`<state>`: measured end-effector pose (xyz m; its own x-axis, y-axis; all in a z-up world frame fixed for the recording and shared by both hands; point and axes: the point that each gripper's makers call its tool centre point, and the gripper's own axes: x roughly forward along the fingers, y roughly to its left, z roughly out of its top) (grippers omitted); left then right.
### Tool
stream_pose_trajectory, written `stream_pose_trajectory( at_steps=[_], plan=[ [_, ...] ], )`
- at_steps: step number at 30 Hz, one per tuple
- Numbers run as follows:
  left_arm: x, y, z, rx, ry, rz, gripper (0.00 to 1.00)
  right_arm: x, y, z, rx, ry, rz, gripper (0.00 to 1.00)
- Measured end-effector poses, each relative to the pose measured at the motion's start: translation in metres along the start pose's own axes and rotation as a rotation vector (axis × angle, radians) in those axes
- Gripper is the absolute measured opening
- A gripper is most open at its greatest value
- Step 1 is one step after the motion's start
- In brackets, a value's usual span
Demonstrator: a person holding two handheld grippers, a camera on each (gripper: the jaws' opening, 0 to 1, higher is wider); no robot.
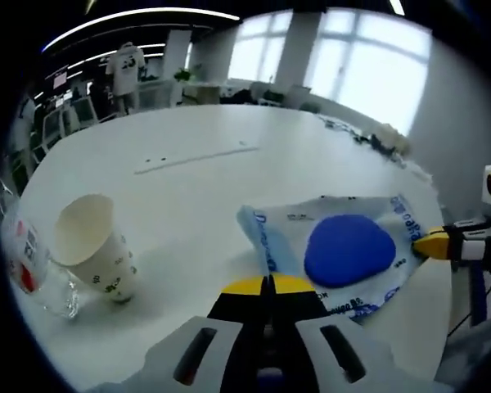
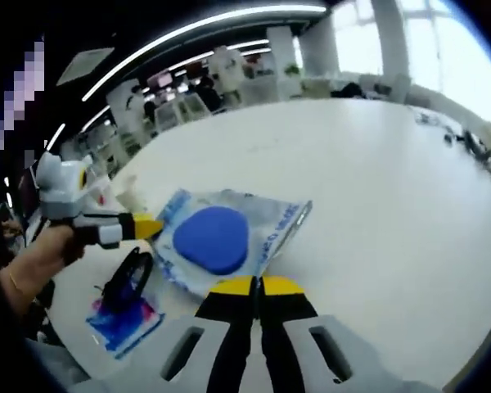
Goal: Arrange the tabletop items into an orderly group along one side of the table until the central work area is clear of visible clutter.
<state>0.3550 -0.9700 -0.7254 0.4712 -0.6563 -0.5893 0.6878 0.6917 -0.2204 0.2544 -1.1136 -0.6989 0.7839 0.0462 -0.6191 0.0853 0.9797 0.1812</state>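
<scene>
A clear plastic packet (image 1: 344,254) (image 2: 221,237) with blue print and a blue oval pad inside lies on the white table (image 1: 229,139), slightly lifted at its edges. My left gripper (image 1: 270,284) (image 2: 150,227) is shut, its yellow tips at the packet's near corner. At the opposite edge, my right gripper (image 2: 258,284) (image 1: 430,244) is shut on the packet too. A white paper cup (image 1: 94,246) with dark print leans tilted at the left, against a clear plastic container (image 1: 33,266) with a red label.
A black looped item (image 2: 129,280) rests on a blue and pink packet (image 2: 119,319) near the table edge. A hand (image 2: 41,254) holds the left gripper. A thin strip (image 1: 196,160) lies mid-table, and small clutter (image 1: 385,139) sits at the far edge.
</scene>
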Motion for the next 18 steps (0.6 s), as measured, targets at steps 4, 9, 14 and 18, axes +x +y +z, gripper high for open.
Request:
stream_pose_trajectory(
  at_steps=[4, 9, 14, 18],
  plan=[
    [-0.004, 0.002, 0.004, 0.009, -0.016, 0.019, 0.00, 0.008, 0.000, 0.016, -0.041, -0.018, 0.002, 0.00],
    [-0.006, 0.009, 0.008, -0.002, -0.035, 0.034, 0.00, 0.017, -0.002, 0.029, -0.052, -0.032, 0.007, 0.00],
    [-0.007, 0.014, 0.012, 0.016, -0.053, 0.049, 0.00, 0.025, -0.002, 0.040, -0.055, -0.045, 0.018, 0.00],
    [-0.007, 0.021, 0.013, 0.003, -0.062, 0.073, 0.00, 0.034, 0.001, 0.046, -0.049, -0.054, 0.043, 0.00]
  ],
)
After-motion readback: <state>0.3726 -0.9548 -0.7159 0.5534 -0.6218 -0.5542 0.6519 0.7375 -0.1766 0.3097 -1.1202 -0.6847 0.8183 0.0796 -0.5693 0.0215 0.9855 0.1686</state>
